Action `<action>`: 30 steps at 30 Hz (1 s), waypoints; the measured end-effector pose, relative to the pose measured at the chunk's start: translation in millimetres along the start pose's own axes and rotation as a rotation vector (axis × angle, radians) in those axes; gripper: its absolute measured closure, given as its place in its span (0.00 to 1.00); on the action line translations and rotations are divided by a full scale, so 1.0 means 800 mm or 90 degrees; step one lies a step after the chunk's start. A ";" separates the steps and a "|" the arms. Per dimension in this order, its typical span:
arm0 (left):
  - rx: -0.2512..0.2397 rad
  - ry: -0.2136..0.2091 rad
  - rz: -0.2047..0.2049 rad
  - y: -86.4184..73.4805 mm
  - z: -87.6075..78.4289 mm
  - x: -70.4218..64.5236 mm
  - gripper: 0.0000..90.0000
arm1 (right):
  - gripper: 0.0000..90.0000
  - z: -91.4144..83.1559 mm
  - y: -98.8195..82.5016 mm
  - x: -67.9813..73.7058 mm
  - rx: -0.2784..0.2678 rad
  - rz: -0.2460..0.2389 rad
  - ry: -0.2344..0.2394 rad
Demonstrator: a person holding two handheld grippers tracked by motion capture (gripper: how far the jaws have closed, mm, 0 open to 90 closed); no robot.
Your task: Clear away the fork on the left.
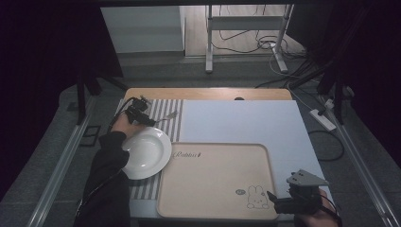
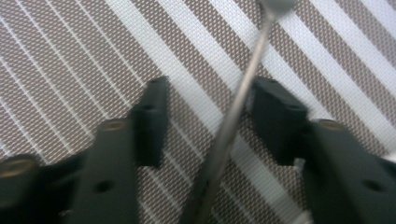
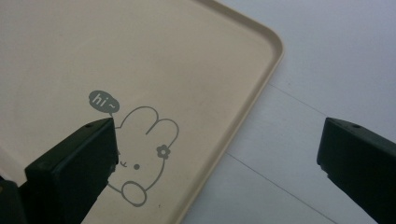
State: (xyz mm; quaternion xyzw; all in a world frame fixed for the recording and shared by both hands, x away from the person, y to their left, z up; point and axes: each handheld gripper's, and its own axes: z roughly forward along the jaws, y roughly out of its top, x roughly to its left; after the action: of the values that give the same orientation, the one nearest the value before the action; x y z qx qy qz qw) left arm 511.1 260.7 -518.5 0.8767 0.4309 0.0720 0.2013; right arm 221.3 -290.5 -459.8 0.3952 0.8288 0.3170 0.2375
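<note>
A metal fork [image 1: 166,116] lies on the striped placemat [image 1: 176,106] at the table's far left. My left gripper [image 1: 143,117] reaches over its handle end. In the left gripper view the fork's handle [image 2: 233,121] runs up between the two jaws of my left gripper [image 2: 208,100], close to the right-hand jaw, with a wide gap to the other one, so the pads do not clamp it. A white plate [image 1: 146,151] sits just in front of that hand. My right gripper [image 1: 279,201] [image 3: 217,135] stands open over the near right corner of the beige tray [image 1: 213,175] [image 3: 140,56], with nothing held.
The tray bears a rabbit drawing [image 3: 140,163] and rests on a white mat [image 1: 236,120] that covers most of the wooden table [image 1: 208,93]. A stand's legs and several cables lie on the floor beyond the table. Dark curtains flank both sides.
</note>
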 end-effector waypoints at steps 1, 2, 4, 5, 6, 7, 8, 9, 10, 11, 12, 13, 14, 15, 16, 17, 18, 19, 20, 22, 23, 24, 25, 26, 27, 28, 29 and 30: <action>-0.001 -0.004 0.007 -0.002 -0.001 0.000 0.69 | 0.00 0.000 0.000 0.000 0.000 0.000 0.000; -0.002 -0.012 0.016 -0.004 -0.002 0.000 0.73 | 0.00 0.000 0.000 0.000 0.001 -0.001 0.000; -0.005 -0.013 0.024 -0.005 -0.003 -0.002 0.87 | 0.00 0.000 0.000 0.000 0.001 -0.002 0.001; -0.006 -0.013 0.029 -0.006 -0.003 -0.003 0.87 | 0.00 0.000 0.000 0.000 0.001 -0.002 0.001; -0.005 -0.019 0.031 -0.006 -0.003 -0.002 0.89 | 0.00 0.000 0.000 0.000 0.002 -0.002 0.001; -0.004 -0.027 0.031 -0.005 -0.003 -0.001 0.89 | 0.00 0.000 0.000 0.000 0.002 -0.003 0.000; -0.004 -0.031 0.029 -0.006 -0.003 -0.001 0.90 | 0.00 0.000 0.000 0.000 0.002 -0.003 0.000; -0.005 -0.035 0.026 -0.006 -0.003 0.000 0.92 | 0.00 0.000 0.000 0.000 0.002 -0.004 0.000; -0.007 -0.044 0.018 -0.007 -0.003 0.003 0.92 | 0.00 0.000 0.000 0.000 0.001 -0.003 0.001; -0.013 -0.050 0.018 -0.010 -0.003 0.005 0.92 | 0.00 0.000 0.000 0.000 0.001 -0.003 0.001; -0.017 -0.053 0.017 -0.011 -0.003 0.006 0.92 | 0.00 0.000 0.000 0.000 0.001 -0.002 0.002; -0.021 -0.054 0.011 -0.012 -0.004 0.008 0.92 | 0.00 0.000 0.000 0.000 0.001 -0.001 0.002; -0.023 -0.050 0.008 -0.013 -0.005 0.010 0.92 | 0.00 0.000 0.000 0.000 0.000 -0.001 0.002; -0.023 -0.046 0.004 -0.014 -0.006 0.011 0.93 | 0.00 0.000 0.000 0.000 0.000 0.000 0.002; -0.021 -0.040 0.004 -0.015 -0.007 0.013 0.92 | 0.00 0.000 0.000 0.000 0.001 0.000 0.002; -0.021 -0.034 0.003 -0.016 -0.010 0.014 0.93 | 0.00 0.000 0.000 0.000 0.001 -0.001 0.002; -0.021 -0.031 0.000 -0.016 -0.013 0.016 0.93 | 0.00 0.000 0.000 0.000 0.001 -0.001 0.002; -0.024 -0.024 -0.002 -0.017 -0.017 0.018 0.93 | 0.00 0.000 0.000 0.000 0.001 -0.002 0.002; -0.027 -0.024 -0.006 -0.018 -0.021 0.020 0.93 | 0.00 0.001 0.000 0.000 0.000 -0.001 0.002; -0.031 -0.016 -0.012 -0.019 -0.030 0.024 0.92 | 0.00 0.001 0.000 0.000 0.001 -0.001 0.002; -0.034 -0.016 -0.016 -0.020 -0.035 0.026 0.93 | 0.00 0.001 0.000 0.000 0.000 -0.001 0.002; -0.038 -0.013 -0.019 -0.021 -0.039 0.027 0.93 | 0.00 0.001 0.000 0.000 0.000 -0.001 0.002; -0.043 -0.012 -0.026 -0.023 -0.045 0.028 0.93 | 0.00 0.001 0.000 0.000 0.000 -0.002 0.002; -0.044 -0.011 -0.025 -0.024 -0.049 0.029 0.93 | 0.00 0.000 0.000 0.000 0.003 -0.003 0.002; -0.047 -0.009 -0.026 -0.025 -0.053 0.029 0.93 | 0.00 0.000 0.000 0.000 0.003 -0.003 0.001; -0.051 -0.008 -0.031 -0.026 -0.058 0.030 0.92 | 0.00 0.000 0.000 0.000 0.002 -0.003 0.002; -0.053 -0.011 -0.035 -0.027 -0.062 0.031 0.92 | 0.00 0.001 0.000 0.000 0.001 -0.003 0.001; -0.055 -0.011 -0.034 -0.028 -0.066 0.031 0.92 | 0.00 0.001 0.000 0.000 0.001 -0.003 0.001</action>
State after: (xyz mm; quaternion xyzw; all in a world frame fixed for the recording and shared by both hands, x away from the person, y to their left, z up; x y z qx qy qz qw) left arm 494.0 307.5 -481.4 0.8558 0.4492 0.0779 0.2446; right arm 221.6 -290.2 -460.0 0.3934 0.8299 0.3164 0.2373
